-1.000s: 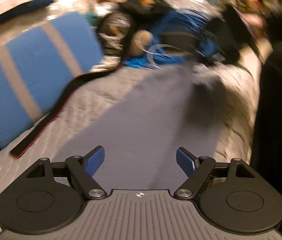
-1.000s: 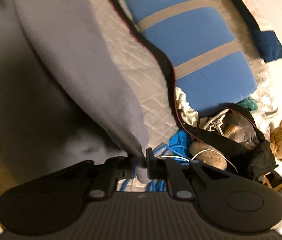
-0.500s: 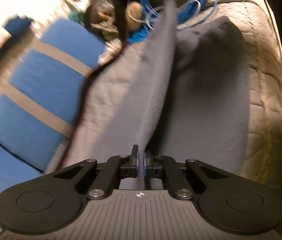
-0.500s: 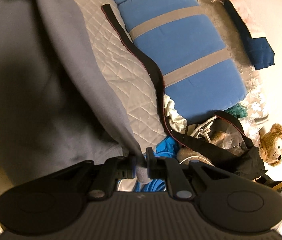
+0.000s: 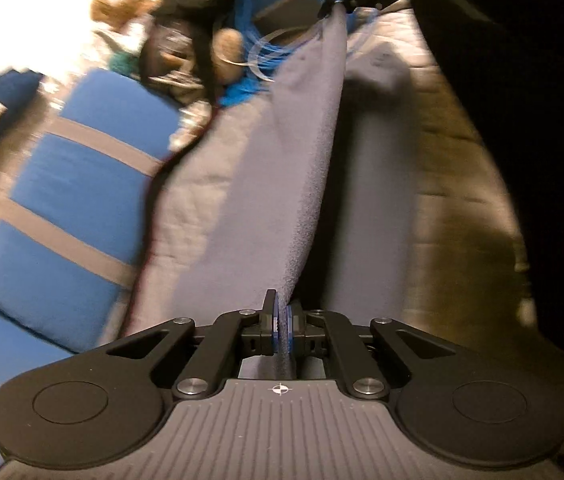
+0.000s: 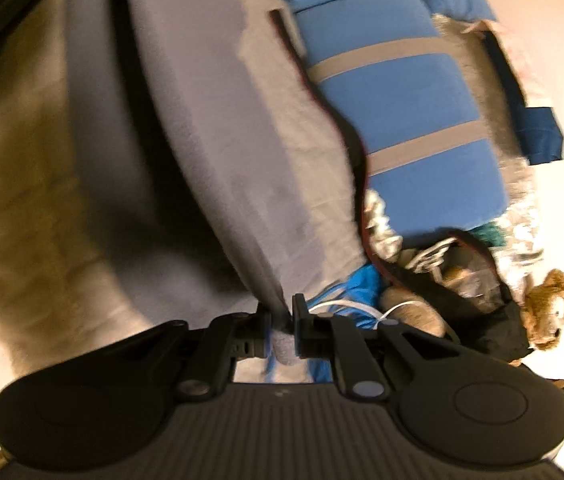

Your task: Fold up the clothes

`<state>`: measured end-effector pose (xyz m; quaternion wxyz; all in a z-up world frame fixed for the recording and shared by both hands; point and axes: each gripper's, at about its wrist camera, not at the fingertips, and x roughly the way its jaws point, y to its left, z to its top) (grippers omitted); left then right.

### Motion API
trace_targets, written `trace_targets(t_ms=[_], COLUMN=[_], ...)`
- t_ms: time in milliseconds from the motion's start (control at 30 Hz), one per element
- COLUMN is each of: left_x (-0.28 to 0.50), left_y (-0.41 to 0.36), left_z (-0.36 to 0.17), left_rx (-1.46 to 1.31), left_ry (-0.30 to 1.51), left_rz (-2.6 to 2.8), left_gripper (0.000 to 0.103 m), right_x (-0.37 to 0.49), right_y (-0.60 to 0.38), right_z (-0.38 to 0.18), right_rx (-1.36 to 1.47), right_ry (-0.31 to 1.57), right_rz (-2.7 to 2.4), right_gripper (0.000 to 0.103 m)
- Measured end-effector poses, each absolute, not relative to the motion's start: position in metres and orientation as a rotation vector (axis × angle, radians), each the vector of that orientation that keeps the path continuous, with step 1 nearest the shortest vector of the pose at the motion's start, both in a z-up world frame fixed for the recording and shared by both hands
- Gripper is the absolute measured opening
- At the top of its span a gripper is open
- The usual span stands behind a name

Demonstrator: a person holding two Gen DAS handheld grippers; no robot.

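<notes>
Surface: pale quilted bedspread (image 5: pixel 197 200), running from lower centre to upper centre of the left wrist view. Blue cushion with grey bands (image 5: pixel 61 216) fills the left of that frame; in the right wrist view it sits upper right. Pile of oddments at the far end of the bed: teddy bear (image 6: pixel 548 308) at the right edge of the right wrist view, blue cords (image 5: pixel 265 40) at top centre of the left wrist view.

Hard to read: both frames motion-blurred. Right third of the left wrist view is black. Contents of the pile mostly unidentifiable.

Left gripper (image 5: pixel 280 328), bottom centre, pointing down along the bed: jaws closed onto an edge of the grey garment (image 5: pixel 282 168), cloth pinched between the blue pads. Right gripper (image 6: pixel 282 326): jaws clamped on the garment's other end. Garment is stretched between the two, raised above the bedspread; the right gripper shows small at top centre of the left wrist view.
</notes>
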<state>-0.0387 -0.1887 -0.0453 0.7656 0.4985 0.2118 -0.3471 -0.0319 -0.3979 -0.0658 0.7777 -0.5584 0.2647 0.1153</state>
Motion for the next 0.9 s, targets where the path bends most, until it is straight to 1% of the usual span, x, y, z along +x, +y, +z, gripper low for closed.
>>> trace_targets(t_ms=[200, 367, 433, 467, 500, 533, 600, 667, 700, 767, 833, 900], left_x=[-0.036, -0.037, -0.037, -0.039, -0.04, -0.041, -0.044, -0.046, -0.047, -0.048, -0.049, -0.049], left_y=[-0.189, -0.192, -0.194, -0.194, -0.195, -0.195, -0.196, -0.195, -0.195, -0.195, -0.194, -0.192], left_z=[-0.055, -0.066, -0.073, -0.076, -0.079, -0.083, -0.088, -0.09, -0.091, -0.091, -0.092, -0.092], left_rx=[1.018, 1.033, 1.048, 1.056, 1.068, 1.084, 1.114, 1.135, 1.143, 1.162, 1.194, 1.213], left_ry=[0.556, 0.578, 0.586, 0.592, 0.595, 0.595, 0.58, 0.565, 0.559, 0.542, 0.51, 0.498], left_rz=[-0.859, -0.88, -0.88, -0.879, -0.878, -0.876, -0.871, -0.868, -0.867, -0.85, -0.81, -0.773], left_gripper=[0.003, 0.004, 0.004, 0.004, 0.004, 0.005, 0.005, 0.006, 0.007, 0.014, 0.033, 0.043], right_x=[-0.034, -0.03, -0.031, -0.031, -0.032, -0.033, -0.033, -0.034, -0.035, -0.037, -0.041, -0.045], right_y=[-0.404, -0.405, -0.404, -0.403, -0.403, -0.402, -0.403, -0.404, -0.404, -0.404, -0.402, -0.399], right_z=[-0.086, -0.094, -0.099, -0.101, -0.102, -0.103, -0.103, -0.1, -0.099, -0.096, -0.093, -0.093], right_rx=[-1.207, -1.208, -1.23, -1.241, -1.248, -1.254, -1.249, -1.234, -1.229, -1.219, -1.219, -1.228], right_ry=[0.603, 0.622, 0.621, 0.618, 0.614, 0.61, 0.603, 0.592, 0.585, 0.572, 0.557, 0.55], right_rz=[0.253, 0.264, 0.266, 0.265, 0.26, 0.255, 0.238, 0.221, 0.216, 0.208, 0.217, 0.227], right_gripper=[0.011, 0.012, 0.015, 0.018, 0.029, 0.029, 0.039, 0.042, 0.047, 0.055, 0.058, 0.06])
